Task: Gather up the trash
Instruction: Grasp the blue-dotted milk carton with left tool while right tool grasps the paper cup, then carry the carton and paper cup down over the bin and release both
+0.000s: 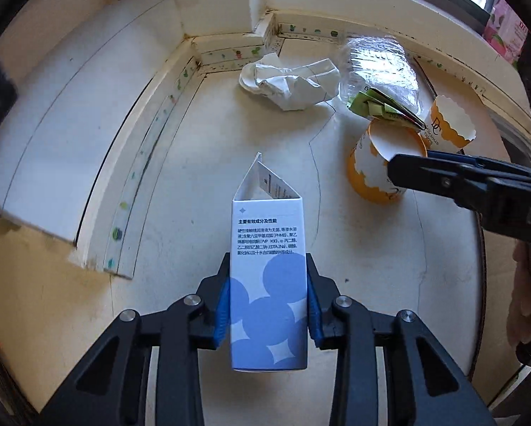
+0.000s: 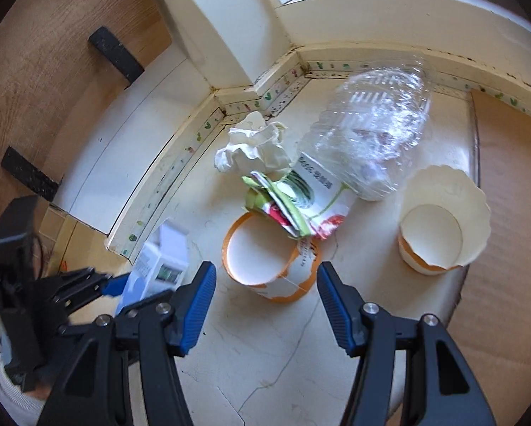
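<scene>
Left wrist view shows the left gripper (image 1: 268, 314) with its blue pads pressed on both long sides of a small white-and-blue carton (image 1: 268, 284), which lies lengthwise between them with its end flap open and pointing away. That carton looks empty and light, thin card that should dent if squeezed hard, so a hold across the lower body, where the walls back each other, seems the safest. The right gripper (image 2: 266, 300) stands about half open with nothing between its pads, poised over an orange-rimmed paper cup (image 2: 265, 259); in the left view one of its fingers reaches the cup's rim, though contact cannot be judged. Such a cup is likely light and easily crushed, best pinched across the rim or wall. A folded green wrapper (image 2: 293, 206) leans into it, a second cup (image 2: 442, 220) stands well apart to the right, and a crumpled tissue (image 2: 254, 145) and a clear plastic container (image 2: 371, 131) lie behind; the container is probably springy and slippery. All rest on a pale, cracked stone-like sill (image 2: 265, 362) set in a window corner edged with patterned tape, a wood panel to the left and brown board to the right.
</scene>
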Tool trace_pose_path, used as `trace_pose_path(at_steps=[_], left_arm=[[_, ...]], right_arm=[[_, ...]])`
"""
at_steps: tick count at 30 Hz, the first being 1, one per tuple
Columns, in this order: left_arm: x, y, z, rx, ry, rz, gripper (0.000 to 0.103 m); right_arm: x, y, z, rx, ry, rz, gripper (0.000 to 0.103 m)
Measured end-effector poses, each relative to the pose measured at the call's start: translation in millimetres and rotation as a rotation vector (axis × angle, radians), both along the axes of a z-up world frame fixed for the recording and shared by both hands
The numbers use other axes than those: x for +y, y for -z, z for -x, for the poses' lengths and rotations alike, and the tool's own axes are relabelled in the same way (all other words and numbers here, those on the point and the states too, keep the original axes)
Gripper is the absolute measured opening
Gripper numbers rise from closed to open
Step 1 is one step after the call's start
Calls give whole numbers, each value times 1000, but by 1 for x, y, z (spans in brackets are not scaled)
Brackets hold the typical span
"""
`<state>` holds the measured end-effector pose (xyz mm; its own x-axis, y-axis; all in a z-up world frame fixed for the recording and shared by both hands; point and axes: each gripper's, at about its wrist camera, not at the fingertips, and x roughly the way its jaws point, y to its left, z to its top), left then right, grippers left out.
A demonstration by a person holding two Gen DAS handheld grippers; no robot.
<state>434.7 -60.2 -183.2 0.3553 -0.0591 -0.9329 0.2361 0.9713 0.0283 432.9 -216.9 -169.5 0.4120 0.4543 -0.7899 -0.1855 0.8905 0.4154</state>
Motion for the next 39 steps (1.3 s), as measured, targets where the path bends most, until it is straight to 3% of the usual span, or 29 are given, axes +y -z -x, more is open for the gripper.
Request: trace_pose_path(at_steps=[6,10,16,23,33,39], left_arm=[[8,-10,37,-6,-64,26,33],[20,-22,57,-15,-100,50,33],[32,-44,86,-55,-112,99,33],[40,-69,136,-109,-83,149,33],[66,-97,238,-165,27,209,33],[80,-102,292,-185,90,243,33]], right_arm=[[19,4,-13,-30,3,113,59],[20,3,-14,-40,19,116,52],[20,-4,16,6,1,66,50],[18,-23,85,10,6,42,50],[21,-77,217,-64,178,-4,49],[41,-95,304,-111,207,-24,49]])
